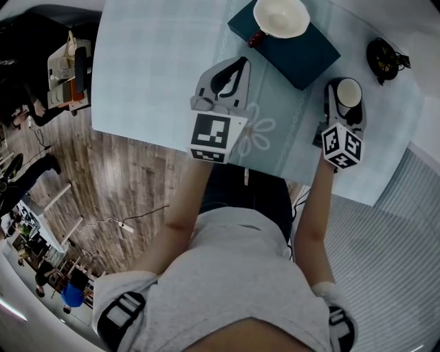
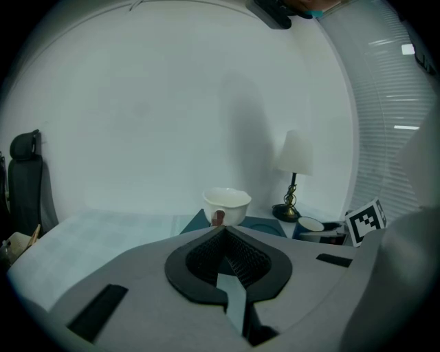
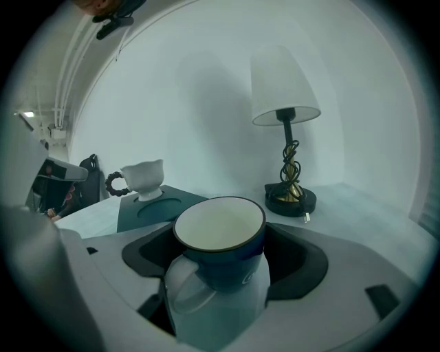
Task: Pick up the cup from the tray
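While left gripper (image 1: pixel 235 70) sits jaws together and empty, right gripper (image 1: pixel 343 103) clamps the blue cup (image 3: pixel 221 265) just beside the tray (image 1: pixel 311 56) holding the white cup (image 1: pixel 280 16)

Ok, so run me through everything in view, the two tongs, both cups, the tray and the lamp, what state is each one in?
Left tongs: shut, empty.
Right tongs: shut on the blue cup.
Blue cup: upright, empty, held beside the tray.
White cup: upright, empty, standing on the tray.
Tray: flat on the table, one round recess bare.
Lamp: upright, unlit.
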Motion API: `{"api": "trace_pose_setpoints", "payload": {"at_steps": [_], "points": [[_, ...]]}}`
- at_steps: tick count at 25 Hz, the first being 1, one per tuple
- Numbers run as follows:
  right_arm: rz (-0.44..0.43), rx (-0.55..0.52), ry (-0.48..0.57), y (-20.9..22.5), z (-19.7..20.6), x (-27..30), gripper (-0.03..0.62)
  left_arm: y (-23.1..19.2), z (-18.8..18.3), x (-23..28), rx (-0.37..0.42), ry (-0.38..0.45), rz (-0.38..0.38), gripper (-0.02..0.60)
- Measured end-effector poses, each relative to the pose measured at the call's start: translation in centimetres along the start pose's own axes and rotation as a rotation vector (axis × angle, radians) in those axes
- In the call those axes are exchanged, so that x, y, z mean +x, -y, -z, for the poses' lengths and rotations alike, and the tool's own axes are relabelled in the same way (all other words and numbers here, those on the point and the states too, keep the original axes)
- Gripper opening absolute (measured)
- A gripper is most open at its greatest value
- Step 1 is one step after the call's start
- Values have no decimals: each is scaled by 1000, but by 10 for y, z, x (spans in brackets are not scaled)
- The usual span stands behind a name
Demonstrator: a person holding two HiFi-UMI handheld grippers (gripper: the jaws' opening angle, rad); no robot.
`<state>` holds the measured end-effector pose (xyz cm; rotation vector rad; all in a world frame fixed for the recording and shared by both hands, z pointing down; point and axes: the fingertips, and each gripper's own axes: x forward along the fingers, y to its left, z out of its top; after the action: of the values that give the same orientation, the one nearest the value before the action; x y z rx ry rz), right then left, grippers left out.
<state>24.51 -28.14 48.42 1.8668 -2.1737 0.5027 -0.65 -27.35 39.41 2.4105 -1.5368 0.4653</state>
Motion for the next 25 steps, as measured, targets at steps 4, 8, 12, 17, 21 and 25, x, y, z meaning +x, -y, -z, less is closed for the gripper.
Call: {"api": "trace_pose_setpoints", "payload": {"at_steps": [4,8,12,17,21,25], "points": [[24,-20,7,-1,-3,1,364,3,0,1,0,2,5,3],[54,-13,92,-1,-29,-10,364,6,-1,-1,-21,14,22,3],[69,-6,165,-6,-58,-30,364,6,-1,-3,-73,24,41,3],[45,1,208,-23,-78,-56,363,4,-6,-2,-83,35,52,3],[-1,21,192,-41,-75,-66,362,0,-12,-2,-96,66,48,3],[-80,23,158,-68,-69,-69,362,-5,-13,3,-76,59,63,3]]}}
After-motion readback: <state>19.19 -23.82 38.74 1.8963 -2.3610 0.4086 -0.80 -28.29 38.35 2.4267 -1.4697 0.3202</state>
